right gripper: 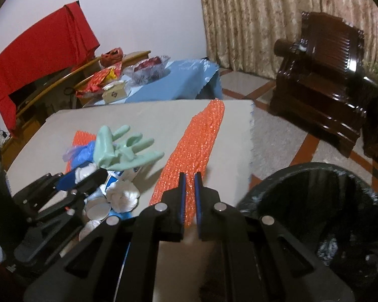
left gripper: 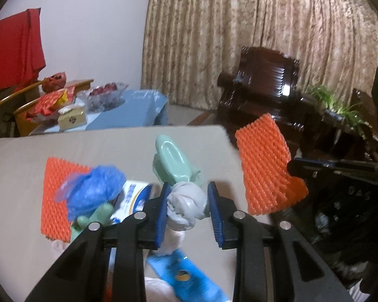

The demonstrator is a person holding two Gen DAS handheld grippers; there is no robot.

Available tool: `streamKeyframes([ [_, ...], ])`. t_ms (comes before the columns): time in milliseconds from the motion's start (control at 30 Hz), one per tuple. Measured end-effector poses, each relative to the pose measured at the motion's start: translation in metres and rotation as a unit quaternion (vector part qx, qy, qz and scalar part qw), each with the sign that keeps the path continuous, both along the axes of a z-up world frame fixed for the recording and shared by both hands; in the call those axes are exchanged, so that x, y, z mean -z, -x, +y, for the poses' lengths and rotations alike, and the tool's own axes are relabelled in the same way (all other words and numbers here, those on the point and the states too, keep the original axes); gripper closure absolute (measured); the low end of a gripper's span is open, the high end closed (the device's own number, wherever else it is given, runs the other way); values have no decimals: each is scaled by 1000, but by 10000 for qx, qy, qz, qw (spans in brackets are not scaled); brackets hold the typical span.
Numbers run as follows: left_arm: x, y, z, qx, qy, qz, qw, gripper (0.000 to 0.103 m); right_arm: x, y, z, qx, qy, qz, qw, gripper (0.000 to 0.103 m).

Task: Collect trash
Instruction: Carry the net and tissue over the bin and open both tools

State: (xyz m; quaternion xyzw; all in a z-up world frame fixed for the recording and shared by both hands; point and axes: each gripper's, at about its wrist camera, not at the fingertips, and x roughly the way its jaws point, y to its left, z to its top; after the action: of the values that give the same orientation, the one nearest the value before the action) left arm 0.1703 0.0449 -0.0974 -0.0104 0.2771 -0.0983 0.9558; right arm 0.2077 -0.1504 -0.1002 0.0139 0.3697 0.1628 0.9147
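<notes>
Two grippers, left clamping green glove, right pinching orange foam net

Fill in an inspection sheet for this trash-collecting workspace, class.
Surface: beige table top, partly littered.
Job's things: orange foam net sleeve; mint-green rubber glove; black-lined trash bin beside the table.
Clutter: blue plastic wad, white paper cups, blue tube.
Grippers: left gripper pinches the glove; right gripper pinches the net sleeve.
Cables: nothing seen.
Surroundings: patterned curtain, dark wooden armchair, red cloth.
</notes>
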Motion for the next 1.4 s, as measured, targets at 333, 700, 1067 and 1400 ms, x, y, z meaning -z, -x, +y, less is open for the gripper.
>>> streamKeyframes([
  [333, -24, 5, -75, 936, 239, -102, 9953, 73, -22, 38, -94, 1011, 285, -96, 9944, 97],
  [700, -7, -1, -172, 1947, 323, 326, 9798, 69, 10, 76, -174, 1940, 628, 246, 9787, 92],
  [1067, -10, 9, -138, 1598, 105, 237, 9868, 34, 17, 88, -176, 2187, 543, 130, 9742, 18],
  [1400, -30, 16, -29, 272, -58, -165, 9995, 7, -4, 64, -107, 1422, 31, -355, 9892, 7],
])
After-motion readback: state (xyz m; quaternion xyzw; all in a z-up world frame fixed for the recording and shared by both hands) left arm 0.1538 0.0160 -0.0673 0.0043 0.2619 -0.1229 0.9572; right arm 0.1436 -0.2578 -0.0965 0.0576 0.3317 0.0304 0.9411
